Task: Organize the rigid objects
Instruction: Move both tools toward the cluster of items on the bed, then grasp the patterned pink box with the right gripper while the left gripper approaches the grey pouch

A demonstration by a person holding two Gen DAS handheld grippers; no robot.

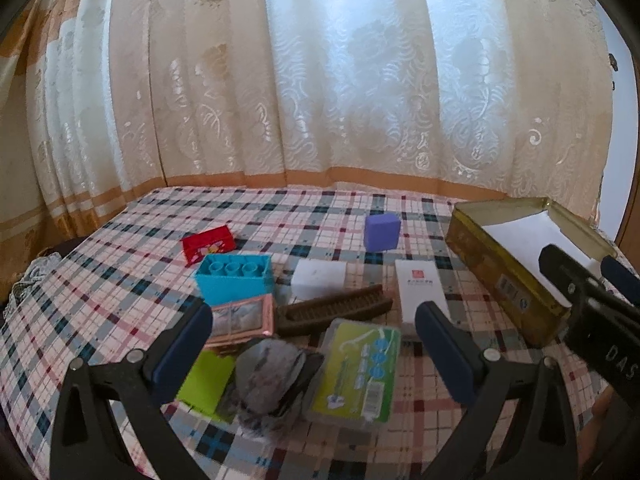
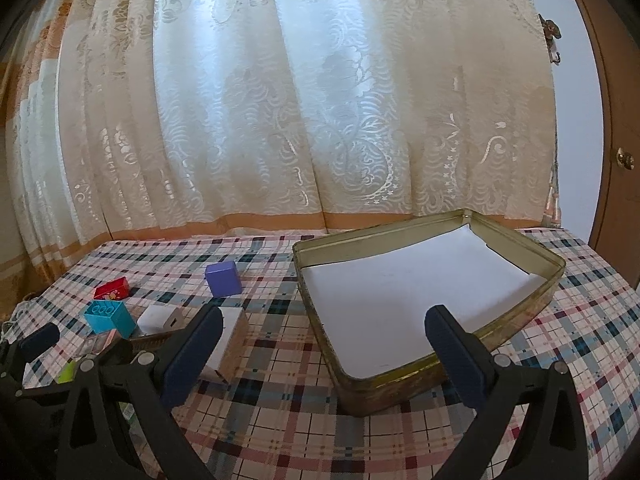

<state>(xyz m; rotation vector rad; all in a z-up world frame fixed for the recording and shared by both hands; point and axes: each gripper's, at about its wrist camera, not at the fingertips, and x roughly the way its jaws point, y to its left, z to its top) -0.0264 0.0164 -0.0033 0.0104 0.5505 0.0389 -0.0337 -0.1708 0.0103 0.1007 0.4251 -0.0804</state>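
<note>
the left gripper (image 1: 314,334) hangs above a cluster of small items on the plaid tablecloth (image 1: 120,280), jaws spread wide and holding nothing. between its blue fingers (image 1: 188,344) lie a grey-mottled rounded object (image 1: 268,376) and a clear case with a green label (image 1: 356,372), side by side; a lime-green card (image 1: 206,380) lies partly under the left finger.

beyond these, from near to far:
- a pink-framed box (image 1: 244,320), touching a dark brown comb (image 1: 336,306)
- a turquoise block (image 1: 236,278) with three round sockets on top
- a white box (image 1: 318,278) and a tall white carton (image 1: 420,292)
- a red box (image 1: 208,244) and a purple cube (image 1: 382,232), well apart from each other

the gold tin (image 2: 400,384) sits on the right of the table, open, its floor lined with white paper (image 2: 400,292) – no items inside. the right gripper (image 2: 324,344) hovers at the tin's near left corner, jaws wide apart and empty; its right finger overlaps the tin's near rim in view. a patterned curtain (image 2: 320,100) hangs behind the table.
</note>
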